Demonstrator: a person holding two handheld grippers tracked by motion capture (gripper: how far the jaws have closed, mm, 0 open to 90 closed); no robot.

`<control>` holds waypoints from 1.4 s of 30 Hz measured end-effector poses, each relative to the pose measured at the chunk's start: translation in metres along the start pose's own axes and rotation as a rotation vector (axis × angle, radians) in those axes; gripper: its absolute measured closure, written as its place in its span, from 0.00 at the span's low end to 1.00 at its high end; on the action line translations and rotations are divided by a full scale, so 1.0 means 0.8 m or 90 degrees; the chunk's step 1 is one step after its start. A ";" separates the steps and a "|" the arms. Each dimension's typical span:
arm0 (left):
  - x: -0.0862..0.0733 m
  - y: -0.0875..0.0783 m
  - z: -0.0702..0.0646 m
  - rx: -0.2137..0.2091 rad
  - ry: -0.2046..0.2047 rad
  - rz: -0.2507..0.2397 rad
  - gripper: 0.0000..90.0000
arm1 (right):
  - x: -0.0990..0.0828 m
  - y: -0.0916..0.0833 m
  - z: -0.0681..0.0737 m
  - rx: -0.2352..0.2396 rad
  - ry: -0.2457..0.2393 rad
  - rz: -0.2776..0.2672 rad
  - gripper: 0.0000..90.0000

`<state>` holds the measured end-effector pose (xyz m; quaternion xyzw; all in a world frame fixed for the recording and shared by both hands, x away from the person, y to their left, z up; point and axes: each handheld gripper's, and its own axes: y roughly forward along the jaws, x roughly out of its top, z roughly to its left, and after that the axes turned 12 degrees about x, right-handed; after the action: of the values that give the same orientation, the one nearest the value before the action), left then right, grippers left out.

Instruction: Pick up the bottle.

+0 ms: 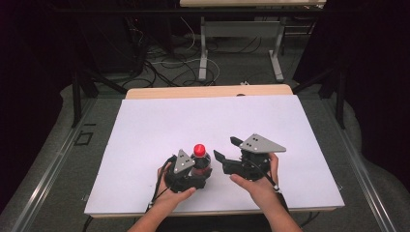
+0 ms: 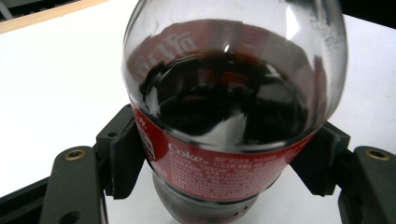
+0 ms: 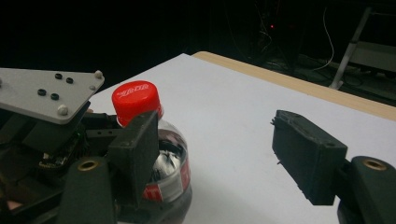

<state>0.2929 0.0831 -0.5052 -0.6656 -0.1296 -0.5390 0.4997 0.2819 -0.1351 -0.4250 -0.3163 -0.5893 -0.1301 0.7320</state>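
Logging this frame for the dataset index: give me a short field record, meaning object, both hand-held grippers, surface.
object: Coke bottle, red cap on, dark drink inside, upright
left hand-held gripper: shut on the bottle, pads pressed on the red label at both sides
right hand-held gripper: open, nothing between its jaws, beside the bottle and raised near cap level
surface: white table sheet over a wood-edged top
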 end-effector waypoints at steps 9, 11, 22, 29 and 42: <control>-0.005 -0.001 -0.005 0.004 -0.001 -0.005 0.32 | -0.006 0.013 0.016 0.015 -0.003 -0.026 0.34; -0.006 0.000 -0.006 0.006 -0.002 -0.005 0.32 | -0.007 0.012 0.018 0.032 0.007 -0.025 0.38; -0.010 0.004 -0.012 0.007 -0.001 0.002 0.32 | -0.010 0.018 0.027 0.047 0.016 -0.031 0.51; -0.010 0.004 -0.018 -0.003 0.003 0.005 0.32 | -0.011 0.029 0.035 0.042 -0.007 -0.022 0.58; -0.005 -0.003 -0.023 -0.017 0.016 -0.002 0.32 | -0.009 0.031 0.031 0.077 -0.048 -0.008 0.68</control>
<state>0.2789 0.0713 -0.5090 -0.6653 -0.1172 -0.5500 0.4911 0.2744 -0.1017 -0.4366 -0.2727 -0.6254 -0.0864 0.7260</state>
